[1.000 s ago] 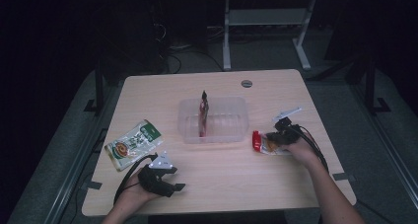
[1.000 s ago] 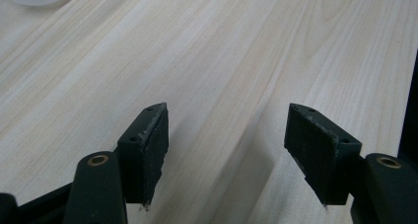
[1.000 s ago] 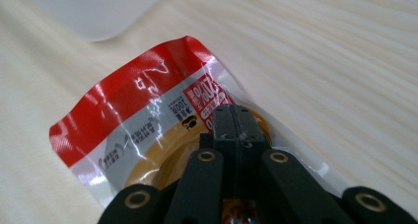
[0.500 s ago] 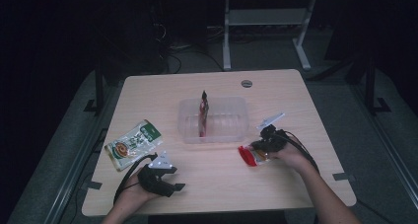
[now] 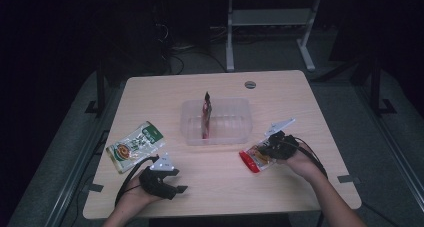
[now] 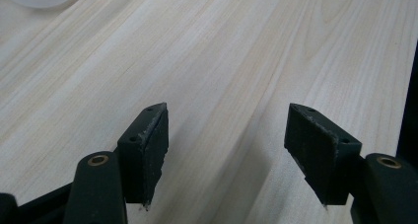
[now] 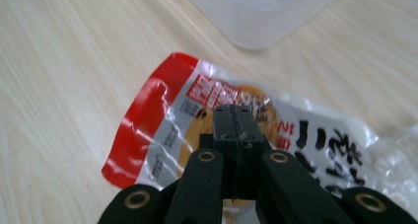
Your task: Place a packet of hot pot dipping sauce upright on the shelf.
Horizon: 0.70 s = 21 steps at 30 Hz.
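Glossy plastic packet [image 7: 236, 115], matt, seemingly wooden table [image 5: 165, 92]

In the right gripper view, the closed jaws cover the middle of the red-edged snack packet [image 7: 162, 120], and the clear tub [image 7: 261, 12] beyond the packet is cut off by the top edge. The packet's print is too blurred to read.

red-edged snack packet [image 7: 162, 120], green-labelled packet [image 5: 135, 146], black fingers [image 6: 148, 145]
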Tool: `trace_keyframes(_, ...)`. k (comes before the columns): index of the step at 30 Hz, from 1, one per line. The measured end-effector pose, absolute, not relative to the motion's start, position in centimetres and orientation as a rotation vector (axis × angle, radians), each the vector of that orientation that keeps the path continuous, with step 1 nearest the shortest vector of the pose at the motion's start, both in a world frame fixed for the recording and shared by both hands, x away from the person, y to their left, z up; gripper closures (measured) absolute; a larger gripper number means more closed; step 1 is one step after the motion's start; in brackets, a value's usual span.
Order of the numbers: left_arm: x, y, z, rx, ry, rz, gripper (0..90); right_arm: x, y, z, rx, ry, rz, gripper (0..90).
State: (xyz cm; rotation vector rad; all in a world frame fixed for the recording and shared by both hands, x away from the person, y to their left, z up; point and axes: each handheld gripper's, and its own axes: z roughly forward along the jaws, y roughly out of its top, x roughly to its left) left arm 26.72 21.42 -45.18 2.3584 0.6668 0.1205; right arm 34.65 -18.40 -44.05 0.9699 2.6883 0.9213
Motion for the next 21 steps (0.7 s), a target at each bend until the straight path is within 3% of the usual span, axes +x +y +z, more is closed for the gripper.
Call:
trace_keyframes(15,26.7,21.1,-45.3,2.366,0.66,0.115,32.9,35.2,-17.7,-45.6,0.989,2.746,0.908,90.0)
trace_keyframes(21,26.6,21.1,-45.3,2.342,0.685,0.109,32.9,34.3,-15.5,-45.5,0.917,2.794,0.935,90.0)
